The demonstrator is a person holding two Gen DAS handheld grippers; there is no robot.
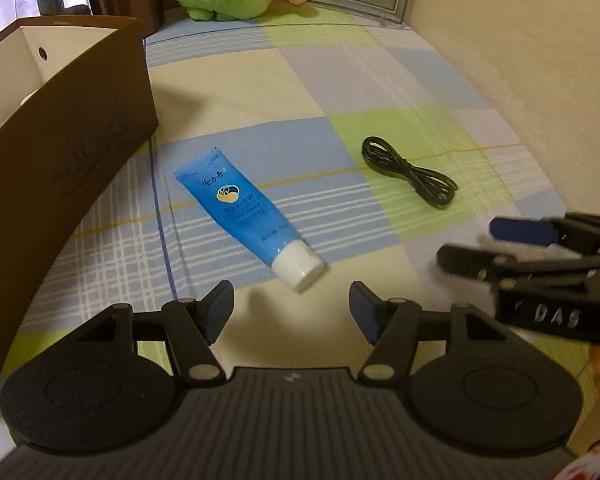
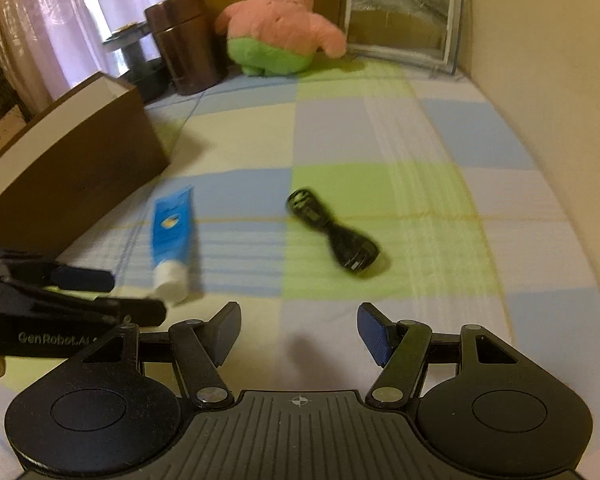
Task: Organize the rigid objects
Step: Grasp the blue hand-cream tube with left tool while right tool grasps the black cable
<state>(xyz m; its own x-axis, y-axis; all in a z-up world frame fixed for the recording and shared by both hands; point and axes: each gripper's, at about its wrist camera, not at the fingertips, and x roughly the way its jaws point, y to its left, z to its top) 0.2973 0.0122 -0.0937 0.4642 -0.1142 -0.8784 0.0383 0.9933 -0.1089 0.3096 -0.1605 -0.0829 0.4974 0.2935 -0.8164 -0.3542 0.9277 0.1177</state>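
Observation:
A blue tube with a white cap (image 1: pixel 246 214) lies on the checked bedsheet, cap toward me; it also shows in the right wrist view (image 2: pixel 172 236). A coiled black cable (image 1: pixel 408 172) lies to its right, also in the right wrist view (image 2: pixel 332 236). My left gripper (image 1: pixel 292 308) is open and empty, just short of the tube's cap. My right gripper (image 2: pixel 298 330) is open and empty, short of the cable. A brown open box (image 1: pixel 60 152) stands at the left, also in the right wrist view (image 2: pixel 72 168).
A pink and green plush toy (image 2: pixel 276 28), a brown cylinder container (image 2: pixel 184 40) and a framed picture (image 2: pixel 400 36) stand at the far end. A cream wall (image 2: pixel 560 100) runs along the right. The right gripper shows in the left wrist view (image 1: pixel 464 240).

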